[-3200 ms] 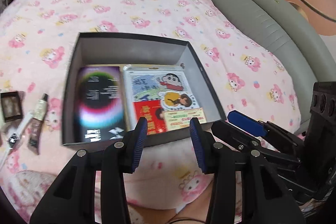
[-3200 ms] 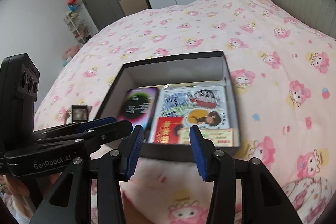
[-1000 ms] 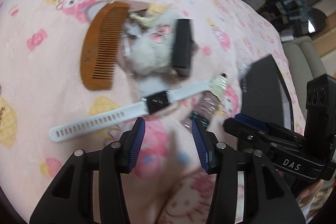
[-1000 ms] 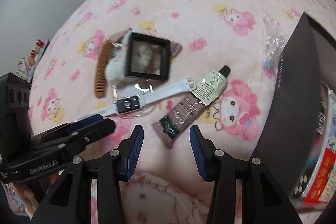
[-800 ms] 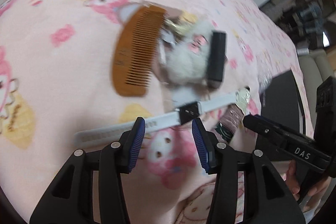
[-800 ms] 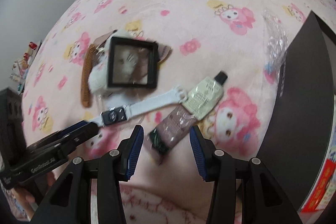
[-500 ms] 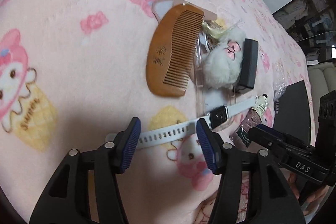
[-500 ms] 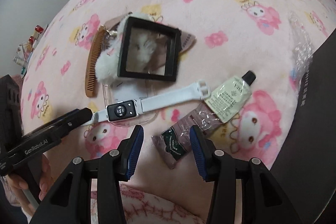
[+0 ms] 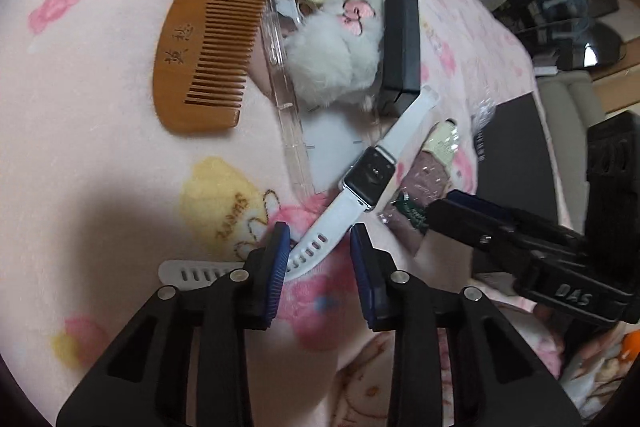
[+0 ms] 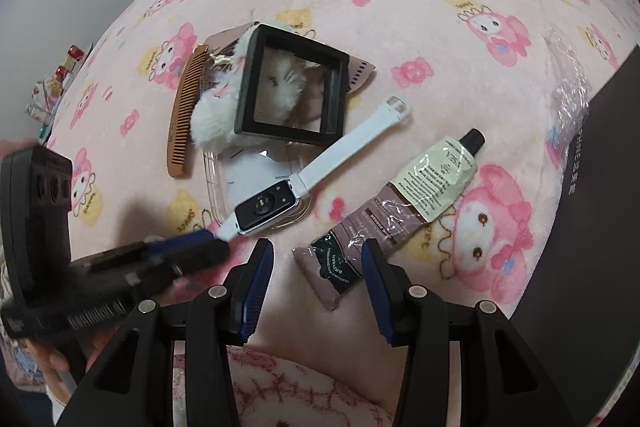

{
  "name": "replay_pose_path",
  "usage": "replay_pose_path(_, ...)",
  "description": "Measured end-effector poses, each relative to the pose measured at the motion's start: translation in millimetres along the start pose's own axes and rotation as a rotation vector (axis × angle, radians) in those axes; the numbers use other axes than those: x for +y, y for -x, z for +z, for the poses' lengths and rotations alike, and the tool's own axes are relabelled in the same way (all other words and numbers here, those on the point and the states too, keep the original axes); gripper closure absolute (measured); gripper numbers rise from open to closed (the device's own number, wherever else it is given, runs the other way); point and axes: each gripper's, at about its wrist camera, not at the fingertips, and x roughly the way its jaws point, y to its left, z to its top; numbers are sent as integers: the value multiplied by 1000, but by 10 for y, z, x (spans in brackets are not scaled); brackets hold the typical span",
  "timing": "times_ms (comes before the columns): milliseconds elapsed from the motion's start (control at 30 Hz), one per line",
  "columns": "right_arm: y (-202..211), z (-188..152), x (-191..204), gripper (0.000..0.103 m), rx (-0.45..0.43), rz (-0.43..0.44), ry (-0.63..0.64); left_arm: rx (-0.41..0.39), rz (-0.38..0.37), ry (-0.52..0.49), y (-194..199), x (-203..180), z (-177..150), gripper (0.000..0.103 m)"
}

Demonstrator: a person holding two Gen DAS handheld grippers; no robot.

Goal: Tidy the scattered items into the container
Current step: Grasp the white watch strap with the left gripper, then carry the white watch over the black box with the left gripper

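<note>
I've got my left gripper (image 9: 318, 259) down low over the bed (image 9: 80, 131), and its two fingers have just been closing in; the strap of the one white watch (image 9: 370, 177) lies between them, a gap showing on each side, so no pinch that I can see. My right gripper (image 10: 318, 277) hangs with its fingers spread, and the crimped end of the one hand cream tube (image 10: 400, 205) sits between them, untouched. Counting what's scattered on the pink blanket: one wooden comb (image 9: 210, 39), one white fluffy toy (image 9: 334, 61), one black square frame (image 10: 292, 91) leaning on the toy, one clear plastic case (image 10: 256, 175) under the watch face. One dark box (image 10: 592, 187) stands at the right edge, just beside the tube's cap end, well apart from the comb.
</note>
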Motion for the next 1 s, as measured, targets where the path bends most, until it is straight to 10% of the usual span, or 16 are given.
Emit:
replay_pose_path(233,116,-110,-23,61,-14,8,-26,-11,-17,-74,134,-196,35,100)
replay_pose_path(533,562,-402,-90,62,-95,73,-62,-27,-200,-145,496,-756,-23,102)
replay_pose_path(1000,2143,-1464,-1290,57,-399,104,-325,48,-499,-357,675,-2538,-605,102)
